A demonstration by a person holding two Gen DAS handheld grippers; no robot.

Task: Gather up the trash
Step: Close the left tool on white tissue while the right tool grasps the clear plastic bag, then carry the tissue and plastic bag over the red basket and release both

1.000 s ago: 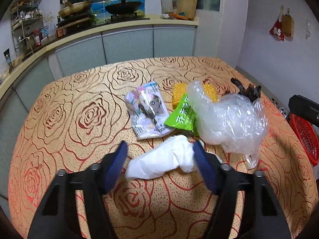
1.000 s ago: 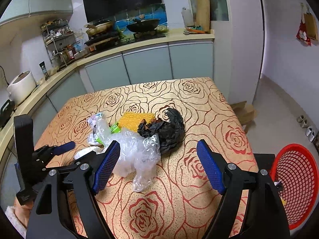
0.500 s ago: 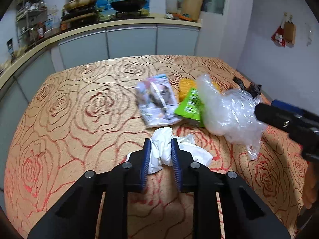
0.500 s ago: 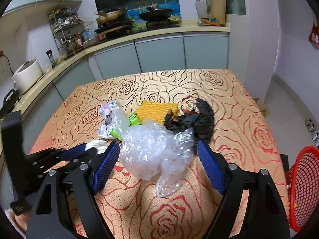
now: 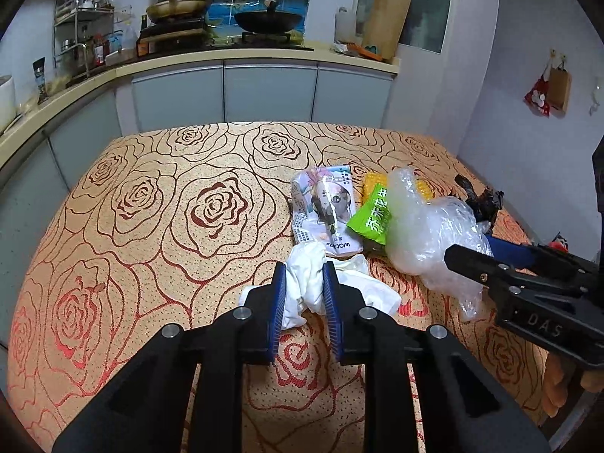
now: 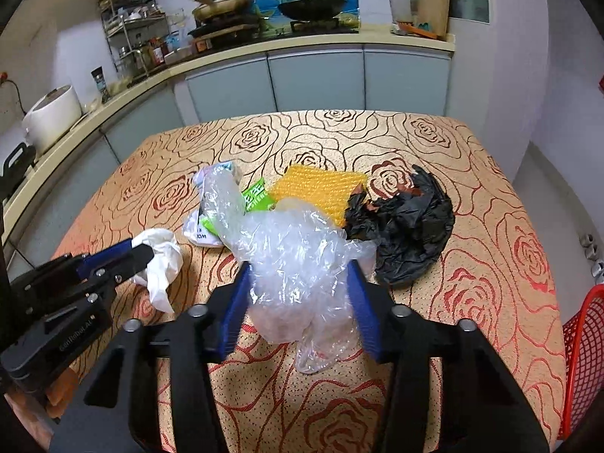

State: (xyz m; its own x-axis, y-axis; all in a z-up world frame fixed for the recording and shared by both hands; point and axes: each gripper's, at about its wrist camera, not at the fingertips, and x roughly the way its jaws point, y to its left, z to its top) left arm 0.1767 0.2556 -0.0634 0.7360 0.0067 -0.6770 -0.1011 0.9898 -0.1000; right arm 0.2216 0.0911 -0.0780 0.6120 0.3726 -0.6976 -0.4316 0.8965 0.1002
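Observation:
My left gripper (image 5: 303, 275) is shut on a crumpled white tissue (image 5: 307, 283), which also shows in the right wrist view (image 6: 163, 260). My right gripper (image 6: 300, 287) has its jaws around a clear plastic bag (image 6: 298, 256) and closing on it; the bag also shows in the left wrist view (image 5: 426, 226). A printed white wrapper (image 5: 325, 209), a green packet (image 5: 372, 217), a yellow mesh piece (image 6: 319, 188) and a black plastic bag (image 6: 406, 226) lie on the rose-patterned table (image 5: 151, 226).
A red mesh basket (image 6: 583, 362) stands on the floor off the table's right edge. A kitchen counter (image 5: 226, 60) with pans and grey cabinets runs behind the table. A white wall (image 5: 528, 132) is to the right.
My left gripper closed on the tissue and holds it. My right gripper moved forward over the clear bag and its jaws narrowed around it.

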